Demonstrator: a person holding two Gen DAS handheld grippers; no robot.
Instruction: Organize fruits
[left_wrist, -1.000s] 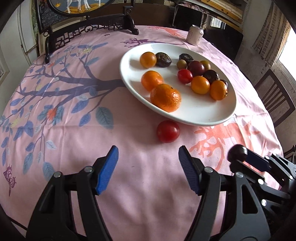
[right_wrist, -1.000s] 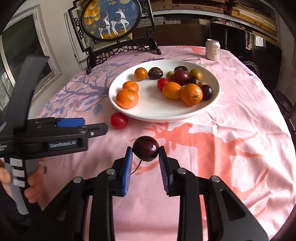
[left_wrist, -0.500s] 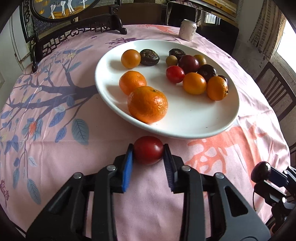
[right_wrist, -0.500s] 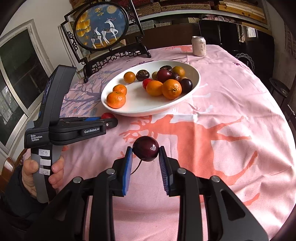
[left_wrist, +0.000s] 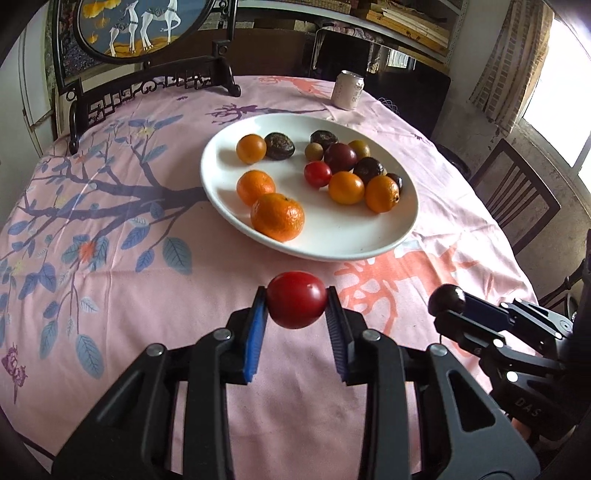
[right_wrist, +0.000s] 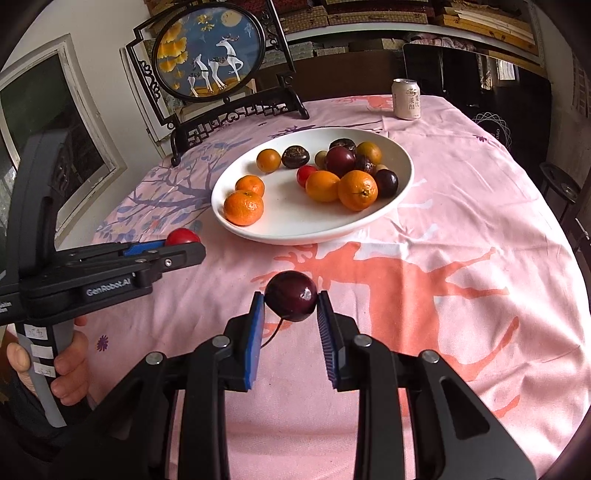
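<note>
My left gripper is shut on a red tomato and holds it above the pink cloth, in front of the white plate. It also shows in the right wrist view with the tomato. My right gripper is shut on a dark red plum, raised short of the plate. The plum also shows in the left wrist view. The plate holds several oranges, tomatoes and dark fruits, with a large orange near its front.
A drink can stands behind the plate. A framed deer screen on a black stand is at the table's back left. A wooden chair stands off the right edge. A hand grips the left tool.
My left gripper closed on the red tomato by the plate's front rim and lifted it back off the cloth. My right gripper kept the plum and stayed raised.
</note>
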